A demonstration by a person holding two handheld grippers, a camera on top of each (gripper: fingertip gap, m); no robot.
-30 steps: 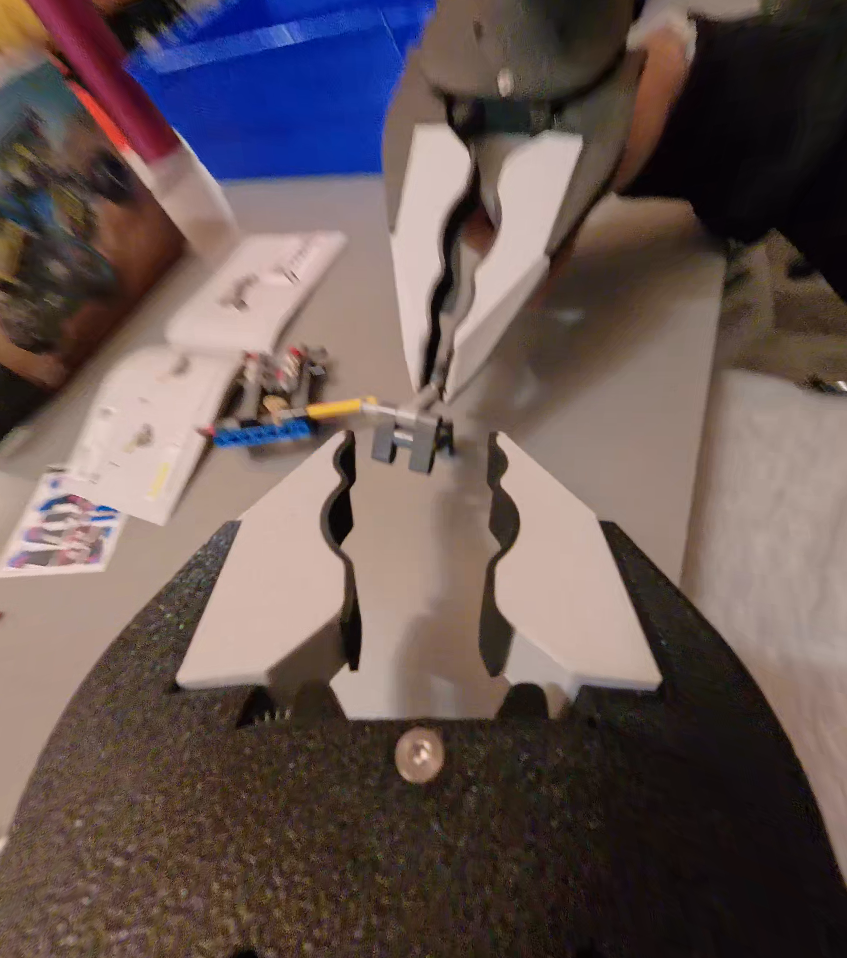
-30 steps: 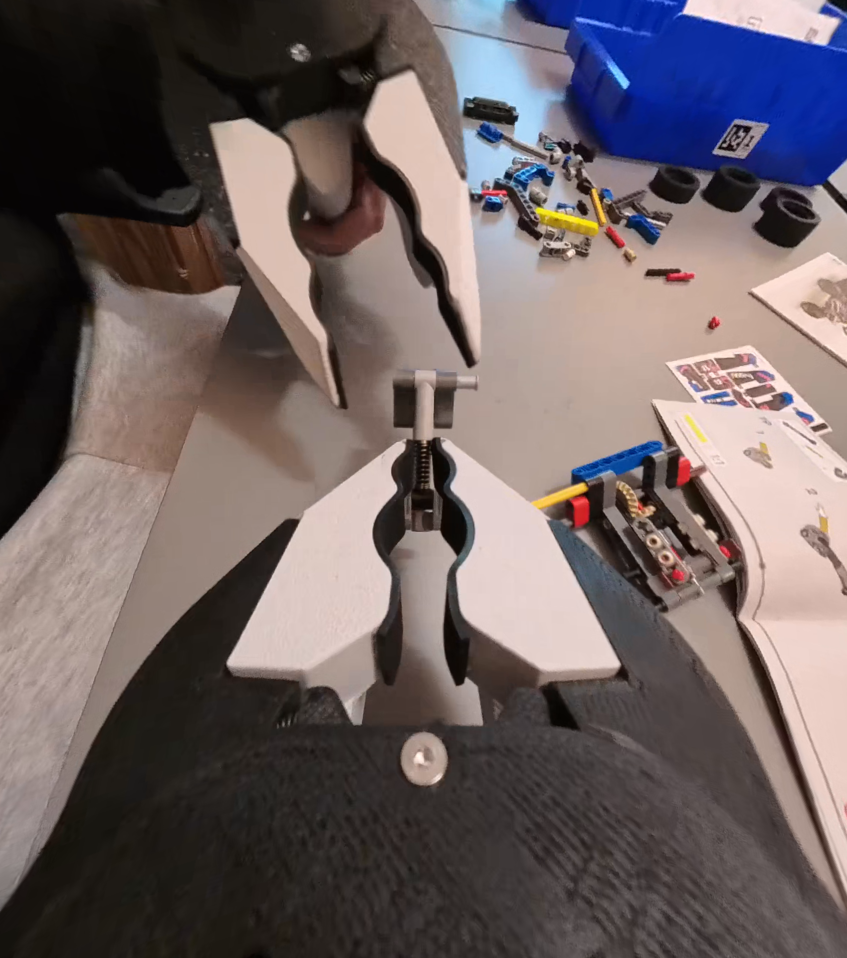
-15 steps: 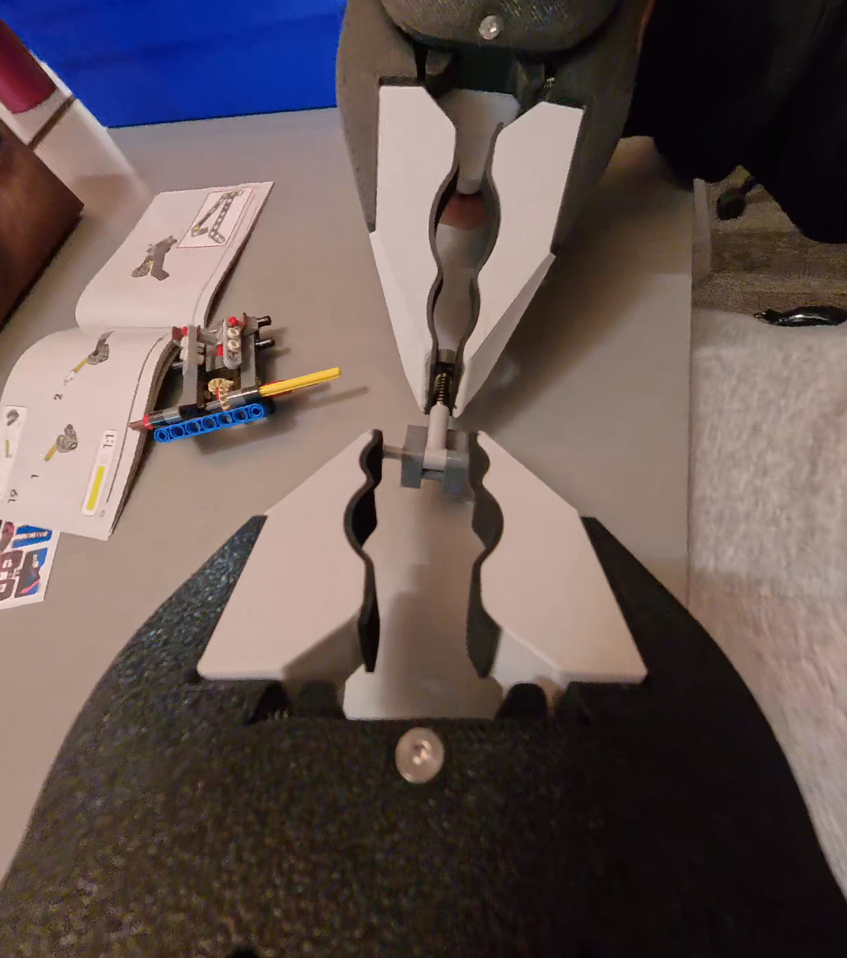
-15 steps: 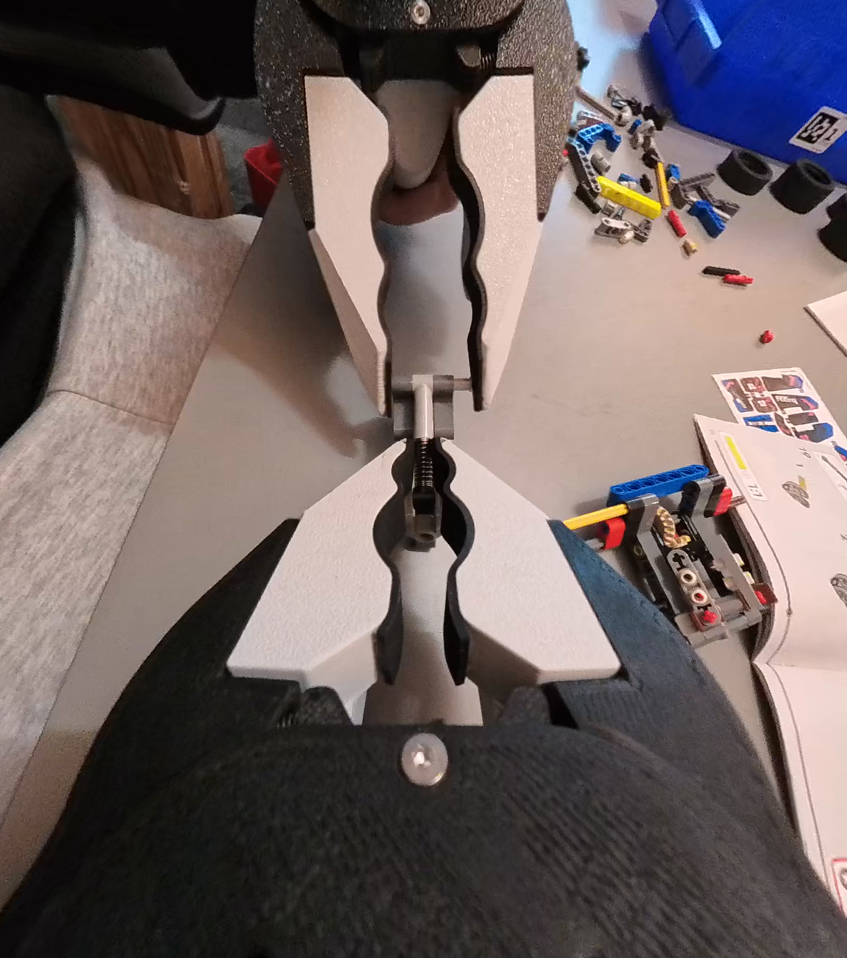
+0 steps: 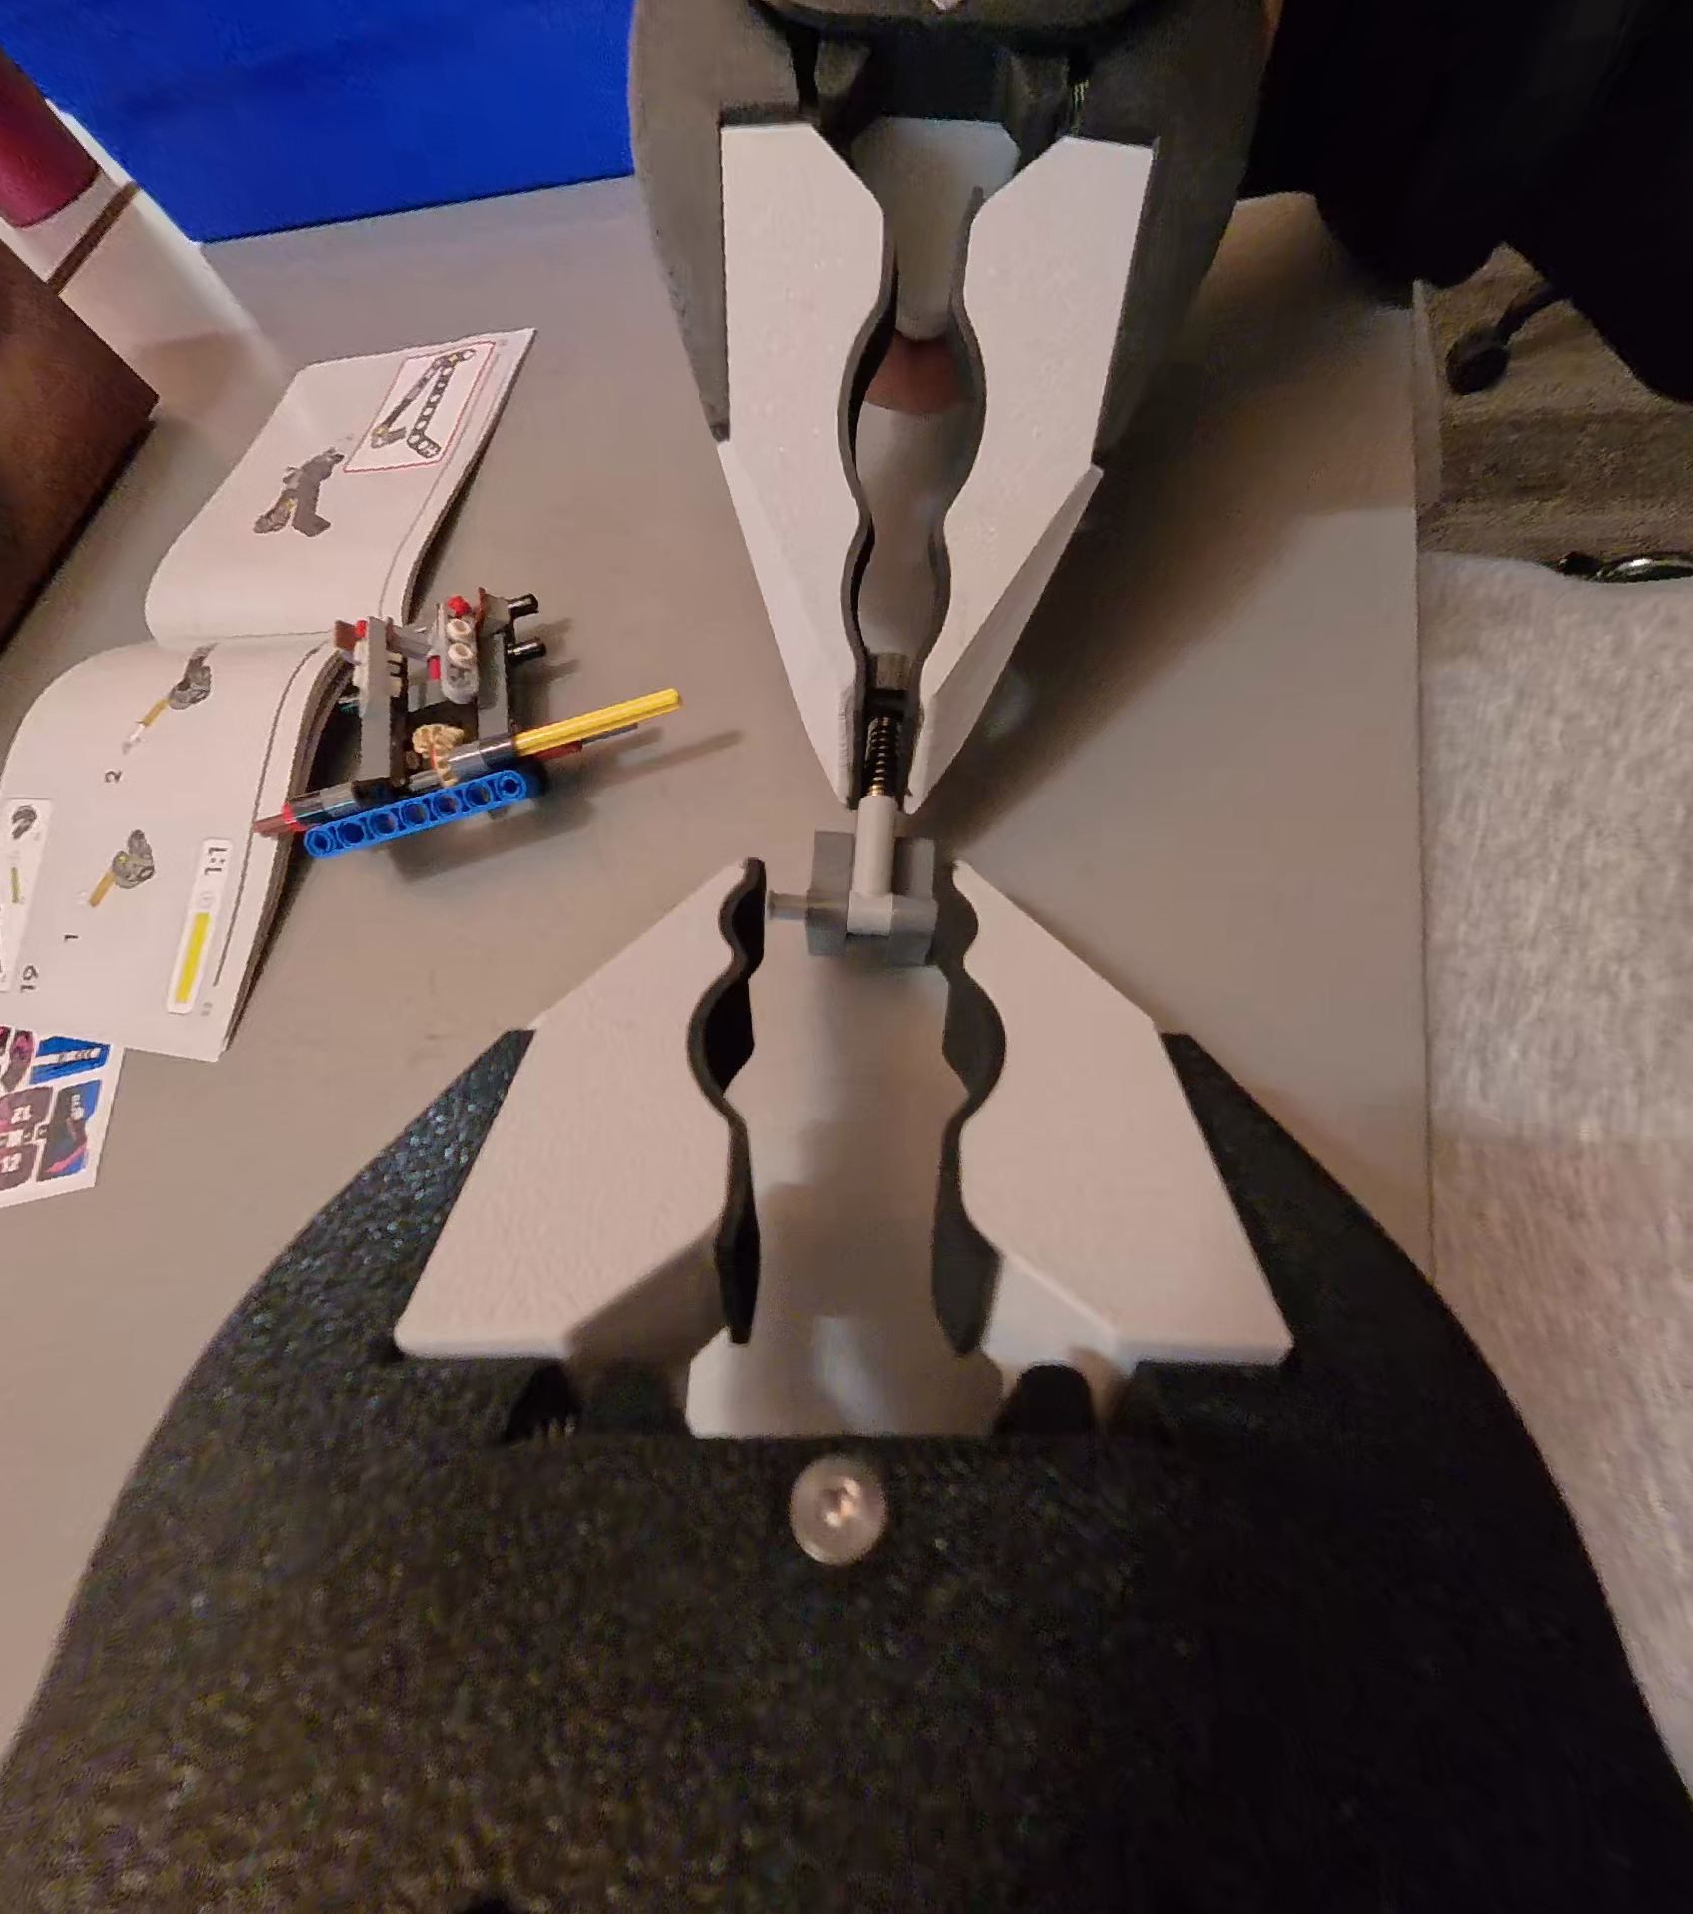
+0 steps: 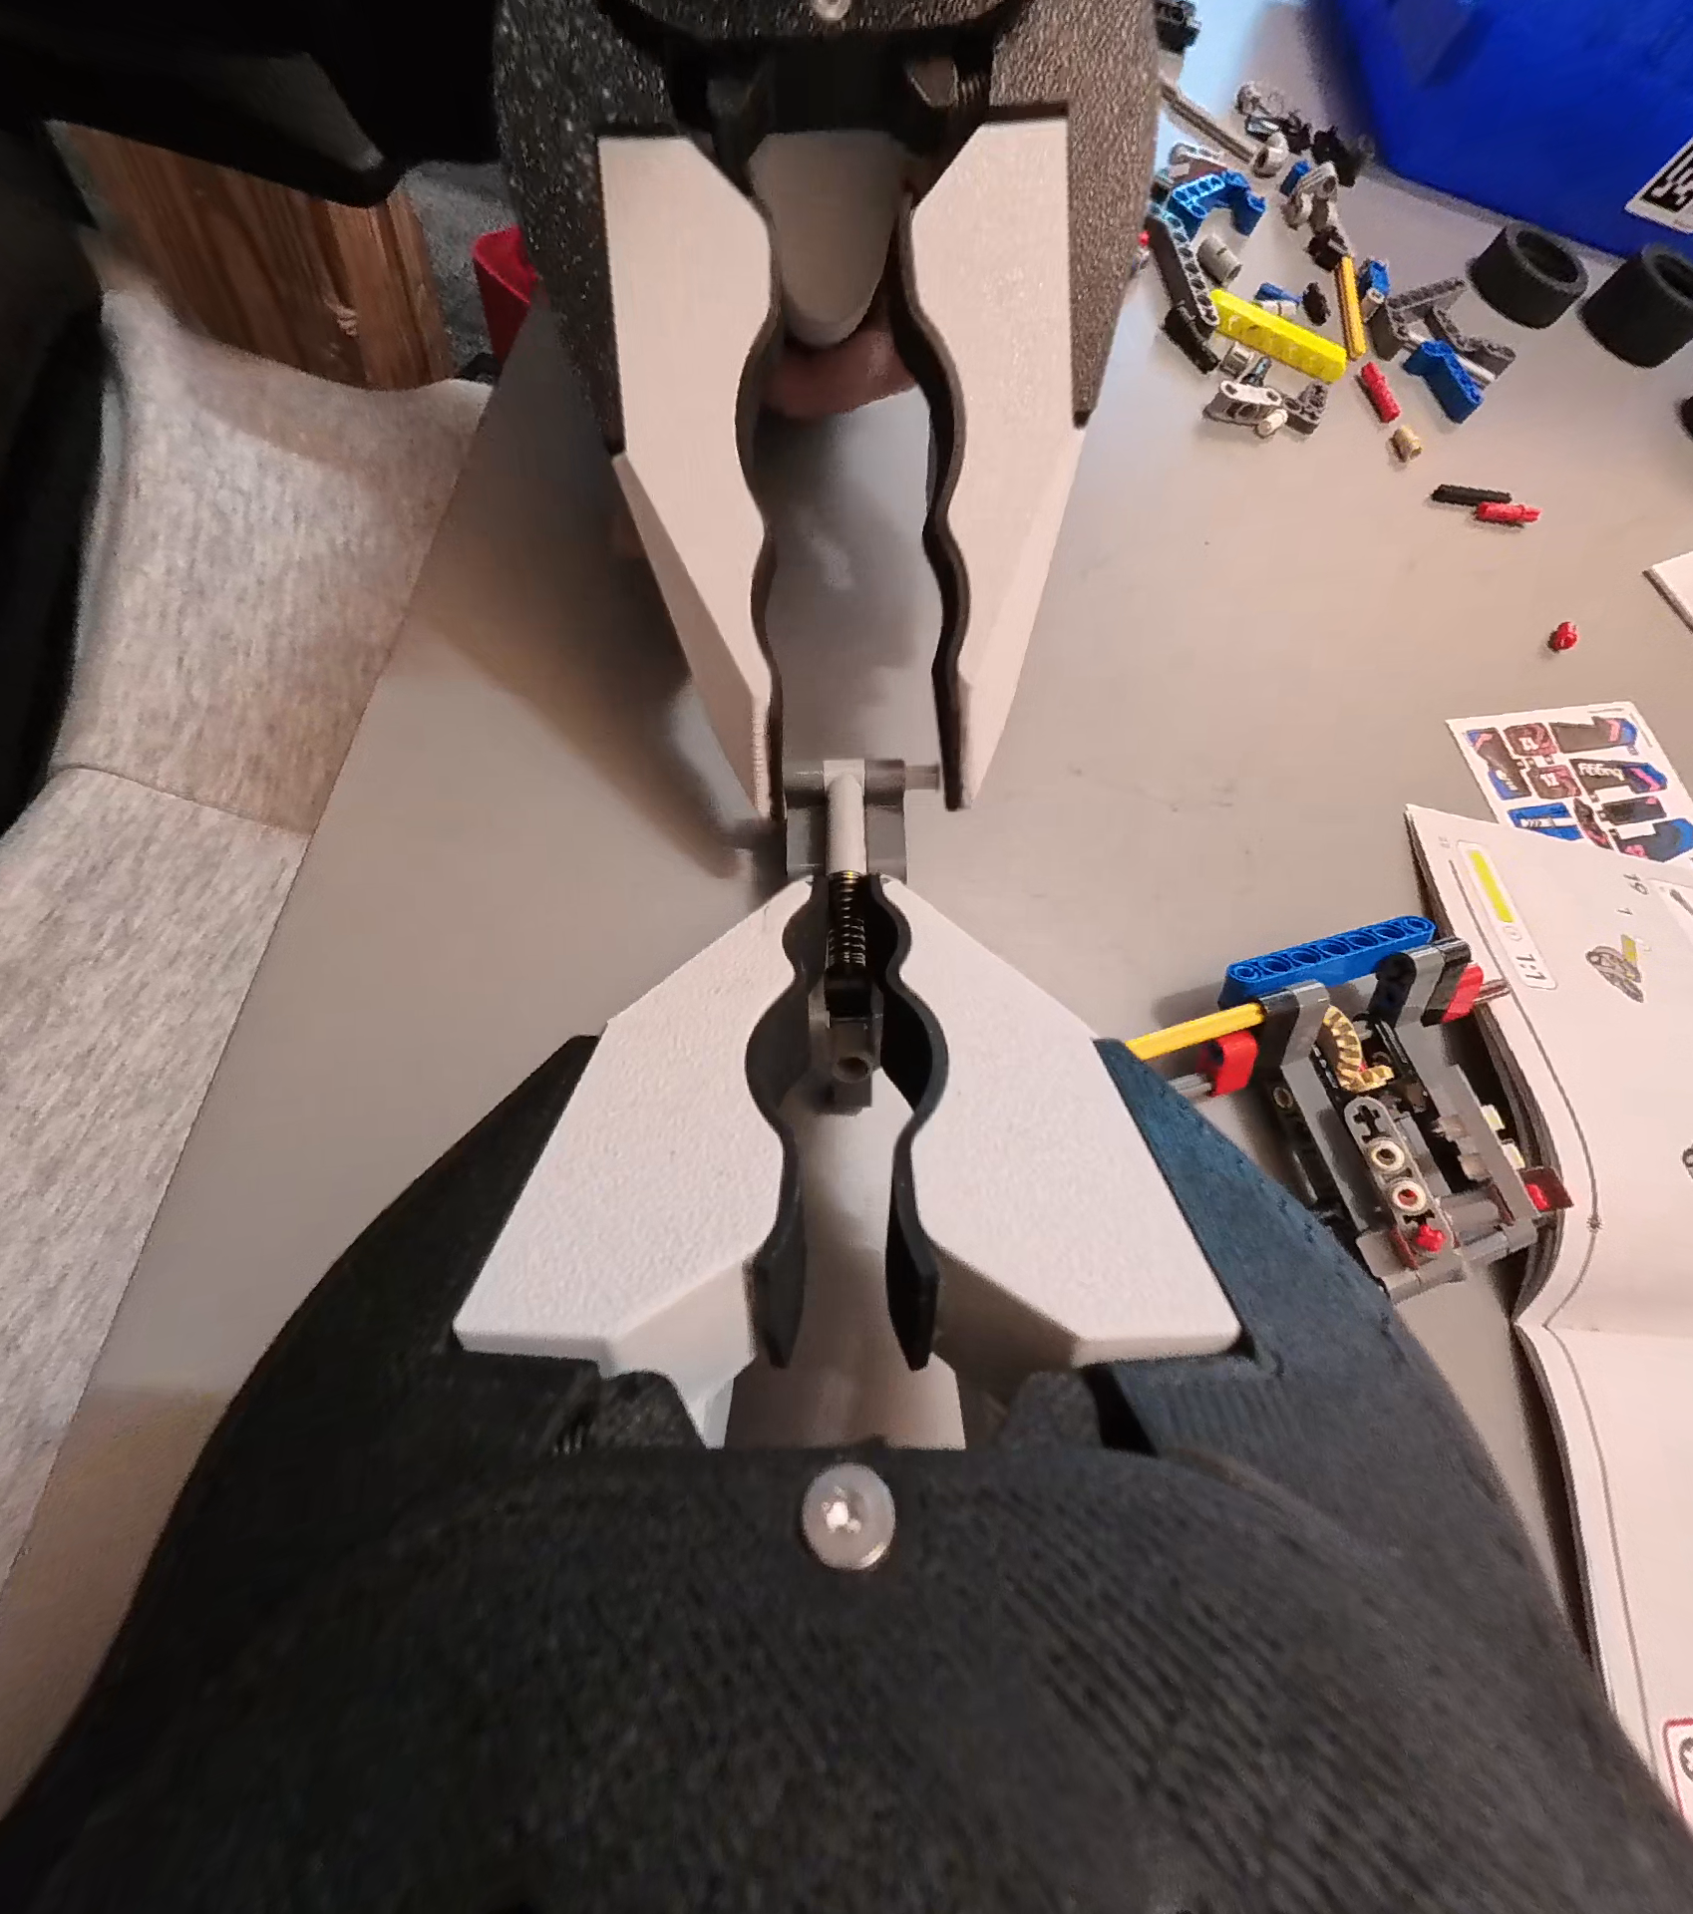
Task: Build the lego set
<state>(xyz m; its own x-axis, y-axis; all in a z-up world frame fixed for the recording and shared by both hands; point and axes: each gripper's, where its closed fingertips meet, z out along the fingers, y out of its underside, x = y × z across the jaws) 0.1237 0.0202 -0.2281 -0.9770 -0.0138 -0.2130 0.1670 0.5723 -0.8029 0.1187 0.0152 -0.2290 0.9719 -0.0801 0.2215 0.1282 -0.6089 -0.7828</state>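
Right wrist view, right hand-held gripper (image 6: 848,911) pinching shock absorber (image 6: 848,932), left hand-held gripper (image 5: 853,901) spread, blue bin (image 6: 1547,114).

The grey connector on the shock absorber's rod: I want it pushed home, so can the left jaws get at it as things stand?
Probably yes. The left gripper is open with the grey connector between its fingertips, nothing between. The right gripper clamps only the shock absorber at its spring end.
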